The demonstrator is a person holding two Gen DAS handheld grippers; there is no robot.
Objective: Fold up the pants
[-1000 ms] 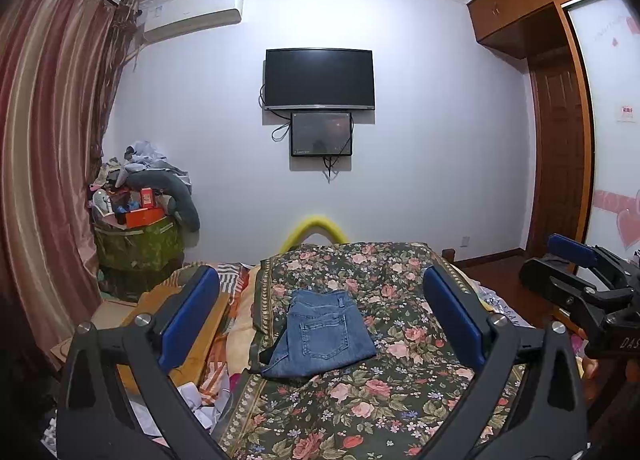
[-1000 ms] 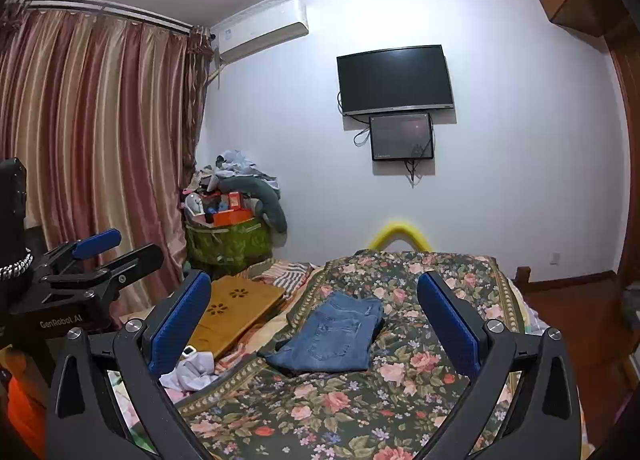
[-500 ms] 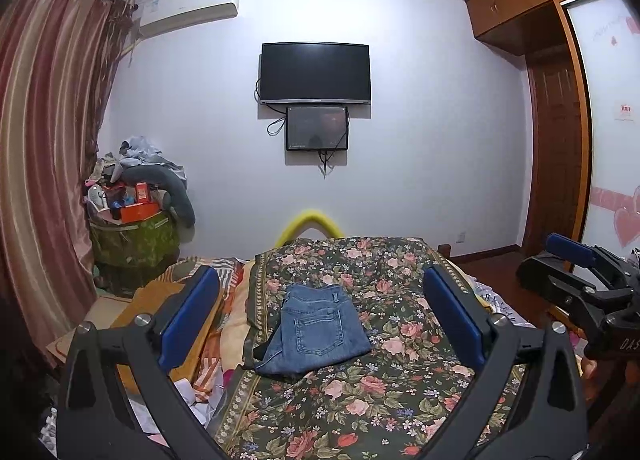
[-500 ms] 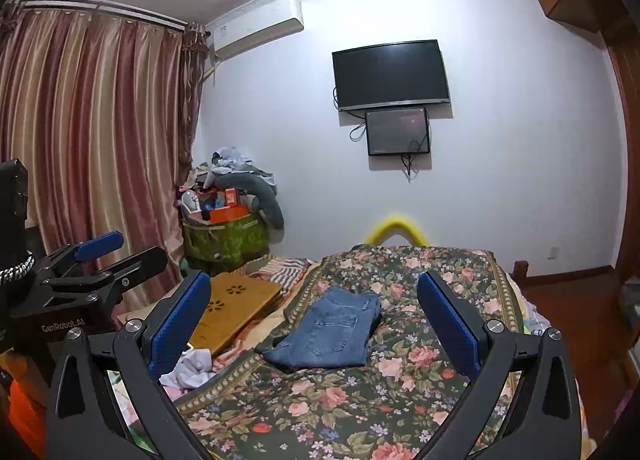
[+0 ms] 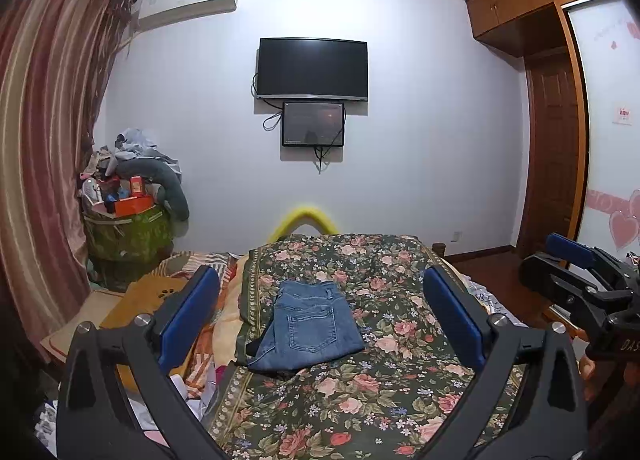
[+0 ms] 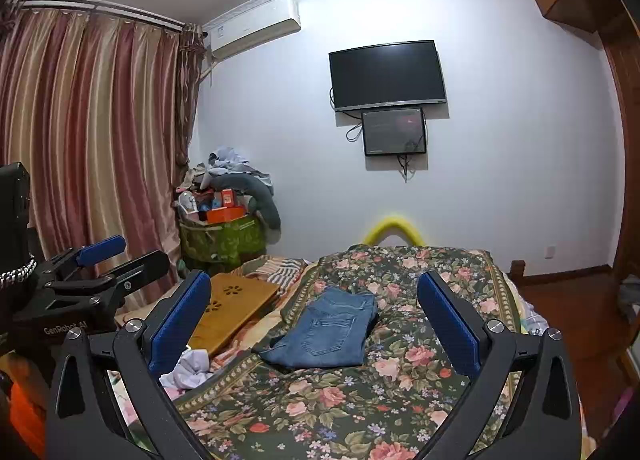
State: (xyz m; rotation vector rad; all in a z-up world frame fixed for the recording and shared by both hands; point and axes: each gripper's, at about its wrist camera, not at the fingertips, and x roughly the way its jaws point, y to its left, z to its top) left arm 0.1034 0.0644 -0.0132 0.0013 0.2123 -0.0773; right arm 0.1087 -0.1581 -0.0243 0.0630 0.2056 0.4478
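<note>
The left hand-held gripper (image 5: 320,324) and the right hand-held gripper (image 6: 314,324) are both held level side by side, blue-padded fingers spread wide apart, gripping nothing.

Right gripper (image 6: 314,318) is hanging wide open above the floral bedspread (image 6: 360,400), nothing between the blue pads (image 6: 180,324). Jeans (image 6: 324,334) sit folded up in a compact stack, back pocket up. Left gripper (image 6: 100,260) pokes in beside the curtain (image 6: 88,140).
</note>
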